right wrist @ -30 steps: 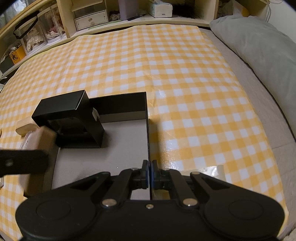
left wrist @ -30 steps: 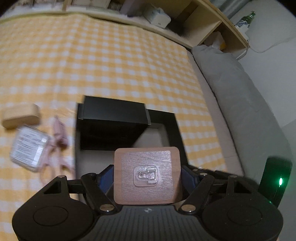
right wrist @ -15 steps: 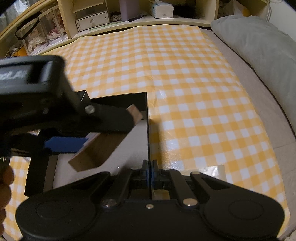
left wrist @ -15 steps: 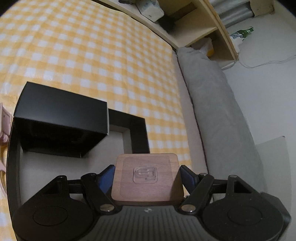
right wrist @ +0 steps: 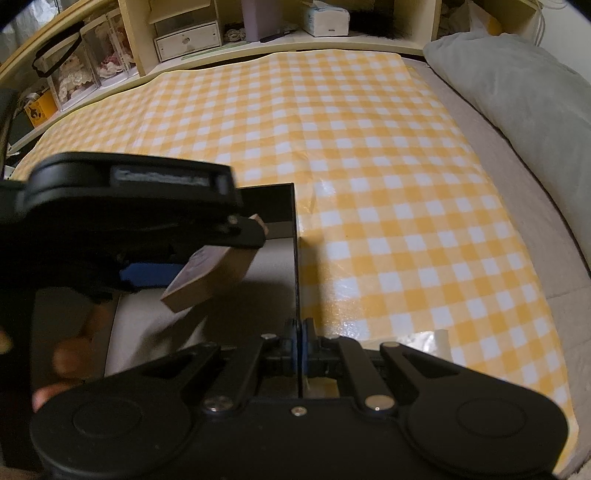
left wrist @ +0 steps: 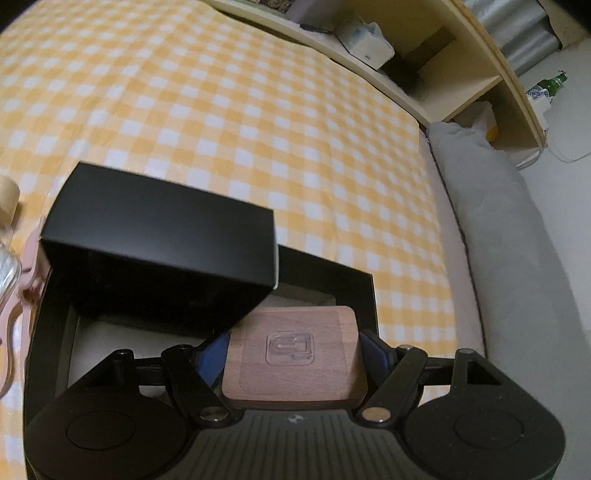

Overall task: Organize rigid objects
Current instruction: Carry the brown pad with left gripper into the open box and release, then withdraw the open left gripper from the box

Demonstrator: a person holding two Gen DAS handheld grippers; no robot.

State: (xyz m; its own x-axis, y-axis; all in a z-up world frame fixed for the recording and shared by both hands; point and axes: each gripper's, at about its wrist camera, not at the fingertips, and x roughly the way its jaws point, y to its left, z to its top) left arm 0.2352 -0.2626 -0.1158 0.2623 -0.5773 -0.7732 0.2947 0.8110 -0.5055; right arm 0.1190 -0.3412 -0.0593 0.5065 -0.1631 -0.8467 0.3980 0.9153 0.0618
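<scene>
My left gripper is shut on a flat wooden block with a square emblem and holds it tilted above the grey floor of a black open tray. The block and the left gripper also show in the right wrist view. A smaller black box stands in the tray's far left corner. My right gripper is shut on the tray's right wall.
The tray lies on a yellow checked cloth. A clear case, a pink item and a wooden piece lie left of the tray. A grey cushion is on the right; shelves are behind.
My left gripper has carried the wooden block rightward and deeper over the tray, closer to its right wall. My right gripper has kept its hold on the wall.
</scene>
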